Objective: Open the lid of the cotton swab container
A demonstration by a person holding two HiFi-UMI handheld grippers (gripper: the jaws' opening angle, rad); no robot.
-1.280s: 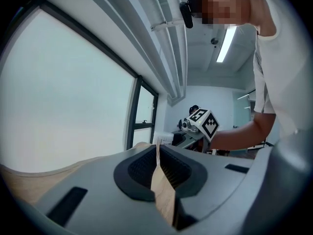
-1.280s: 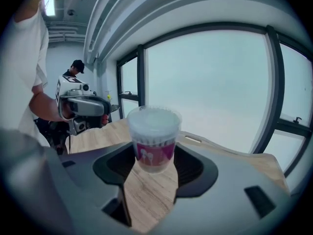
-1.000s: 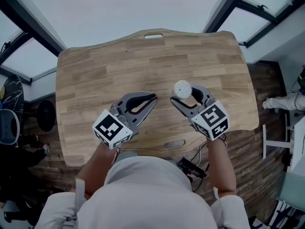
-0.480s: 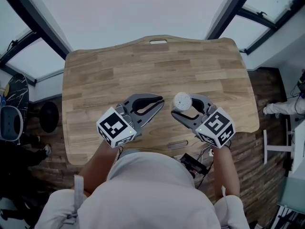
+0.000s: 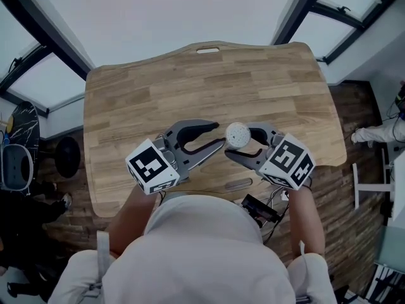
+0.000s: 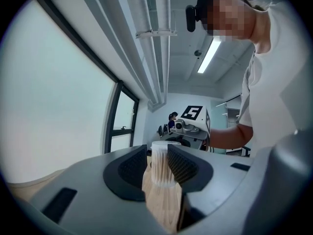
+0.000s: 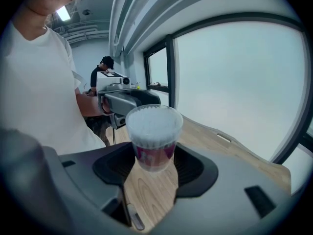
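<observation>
Overhead; opposed close-ups; common container

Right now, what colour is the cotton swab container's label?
Dark red label on the cotton swab container; best in the right gripper view.

My bench: light wood planks, wavy far edge. A far slot at that edge, a near slot by me. I cannot tell whether the cotton swab container rests on it.

Wooden tabletop beside tall windows
The pale wooden tabletop had a slot cut near its far edge. Dark plank floor lay around it, and a strip light glowed on the ceiling.
</observation>
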